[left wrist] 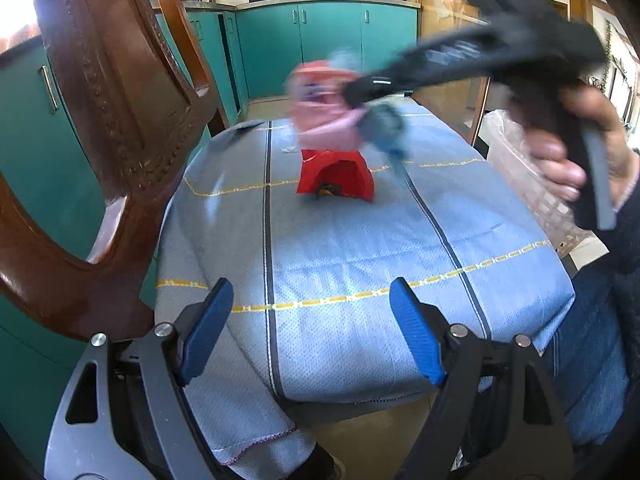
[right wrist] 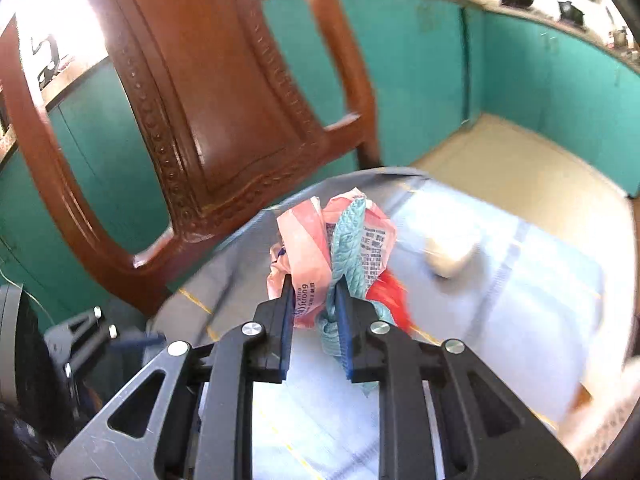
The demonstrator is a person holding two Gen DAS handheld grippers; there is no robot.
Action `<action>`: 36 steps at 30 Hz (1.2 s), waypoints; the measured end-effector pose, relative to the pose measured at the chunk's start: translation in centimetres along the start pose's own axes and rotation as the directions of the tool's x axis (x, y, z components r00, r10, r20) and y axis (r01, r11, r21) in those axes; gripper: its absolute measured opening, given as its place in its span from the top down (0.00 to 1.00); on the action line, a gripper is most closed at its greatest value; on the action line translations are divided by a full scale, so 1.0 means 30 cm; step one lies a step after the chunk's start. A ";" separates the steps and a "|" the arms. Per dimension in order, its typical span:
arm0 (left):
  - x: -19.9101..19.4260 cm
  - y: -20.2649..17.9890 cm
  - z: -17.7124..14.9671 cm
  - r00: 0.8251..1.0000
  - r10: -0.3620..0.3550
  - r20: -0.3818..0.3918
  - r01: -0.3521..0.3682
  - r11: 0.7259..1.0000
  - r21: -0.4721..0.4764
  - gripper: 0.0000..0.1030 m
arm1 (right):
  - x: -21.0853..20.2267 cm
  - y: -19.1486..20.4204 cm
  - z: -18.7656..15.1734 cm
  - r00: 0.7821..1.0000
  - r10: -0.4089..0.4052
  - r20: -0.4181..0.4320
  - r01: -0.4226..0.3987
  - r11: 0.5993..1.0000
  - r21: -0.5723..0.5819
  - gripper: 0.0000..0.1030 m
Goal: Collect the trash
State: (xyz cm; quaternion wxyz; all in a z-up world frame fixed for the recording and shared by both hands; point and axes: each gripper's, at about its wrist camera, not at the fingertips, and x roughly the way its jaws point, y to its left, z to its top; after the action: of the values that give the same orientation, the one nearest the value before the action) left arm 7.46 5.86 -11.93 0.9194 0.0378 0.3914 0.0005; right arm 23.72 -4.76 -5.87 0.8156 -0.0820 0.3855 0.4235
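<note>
My right gripper [right wrist: 313, 284] is shut on a crumpled pink wrapper [right wrist: 308, 240] and a teal knitted scrap [right wrist: 352, 240], held together above the table. In the left wrist view the same gripper [left wrist: 360, 100] is blurred, carrying the pink bundle [left wrist: 320, 120] in the air. A red wrapper [left wrist: 336, 178] lies on the blue tablecloth [left wrist: 360, 248] below it, and also shows behind the bundle in the right wrist view [right wrist: 390, 292]. My left gripper [left wrist: 311, 286] hangs open over the near end of the table with nothing between its fingers.
A carved wooden chair [left wrist: 120, 120] stands close at the left of the table. A translucent basket [left wrist: 520, 168] sits at the right, behind the person's hand [left wrist: 560, 160]. A blurred white object [right wrist: 448, 256] lies on the cloth. Teal cabinets [left wrist: 328, 40] line the far wall.
</note>
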 end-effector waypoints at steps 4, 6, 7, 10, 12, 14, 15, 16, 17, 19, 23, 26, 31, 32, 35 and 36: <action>0.012 0.005 0.011 1.000 0.004 -0.015 -0.004 1.000 -0.022 0.22 | -0.020 -0.101 -0.093 0.997 -0.060 -0.041 0.063 0.993 0.099 0.80; 0.013 0.006 0.014 1.000 0.007 -0.015 -0.007 1.000 -0.029 0.22 | -0.017 -0.119 -0.113 0.997 -0.042 -0.063 0.049 0.991 0.122 0.80; 0.015 0.006 0.012 1.000 0.012 -0.017 -0.012 0.999 -0.033 0.22 | -0.009 -0.115 -0.126 0.997 -0.026 -0.074 0.035 0.992 0.120 0.80; 0.027 0.007 0.017 0.999 0.010 -0.038 -0.011 0.999 -0.046 0.22 | 0.026 -0.083 -0.149 0.994 -0.022 -0.107 0.033 0.994 0.107 0.80; 0.042 0.007 0.017 0.998 0.003 -0.060 -0.006 0.998 -0.057 0.22 | 0.066 -0.074 -0.153 0.991 -0.041 -0.130 0.057 0.992 0.116 0.75; 0.053 0.005 0.022 0.998 -0.008 -0.070 0.004 0.998 -0.062 0.22 | 0.058 -0.084 -0.159 0.991 -0.043 -0.129 0.060 0.990 0.129 0.69; 0.056 0.003 0.022 0.997 -0.011 -0.073 0.006 0.998 -0.061 0.22 | 0.038 -0.096 -0.158 0.993 -0.049 -0.111 0.065 0.988 0.141 0.64; 0.057 0.002 0.023 0.997 -0.010 -0.073 0.005 0.998 -0.060 0.22 | 0.018 -0.106 -0.153 0.994 -0.057 -0.091 0.071 0.985 0.155 0.61; 0.059 0.001 0.023 0.997 -0.008 -0.073 0.004 0.998 -0.059 0.21 | 0.003 -0.116 -0.154 0.995 -0.062 -0.073 0.074 0.983 0.167 0.56; 0.068 0.001 0.027 0.997 -0.008 -0.077 0.003 0.998 -0.059 0.21 | -0.046 -0.150 -0.155 0.997 -0.077 -0.028 0.081 0.975 0.208 0.50; 0.083 0.009 0.056 0.997 -0.006 -0.072 0.001 0.998 -0.069 0.21 | -0.104 -0.204 -0.174 0.990 -0.137 -0.009 0.135 0.959 0.250 0.50; 0.090 0.018 0.087 0.998 0.004 -0.058 -0.009 0.997 -0.081 0.21 | -0.098 -0.208 -0.188 0.990 -0.139 -0.029 0.142 0.959 0.244 0.50; 0.134 0.071 0.155 0.999 -0.021 -0.043 0.013 0.986 -0.167 0.17 | 0.034 -0.153 -0.207 0.983 -0.146 -0.113 0.162 0.976 0.148 0.50; 0.151 0.088 0.172 0.998 -0.043 -0.045 0.033 0.978 -0.205 0.16 | 0.061 -0.152 -0.212 0.981 -0.146 -0.129 0.164 0.976 0.144 0.50; 0.228 0.137 0.229 0.991 -0.125 -0.050 0.101 0.935 -0.340 0.16 | 0.138 -0.161 -0.232 0.970 -0.153 -0.190 0.182 0.973 0.141 0.50; 0.252 0.141 0.244 0.989 -0.140 -0.054 0.111 0.924 -0.366 0.15 | 0.148 -0.157 -0.235 0.966 -0.171 -0.196 0.198 0.972 0.126 0.52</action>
State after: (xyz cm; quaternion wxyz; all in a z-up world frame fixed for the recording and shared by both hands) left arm 18.10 9.80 -12.01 0.8926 -0.1574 0.4222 0.0152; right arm 24.86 -8.18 -14.74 0.8164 -0.0971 0.4793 0.3072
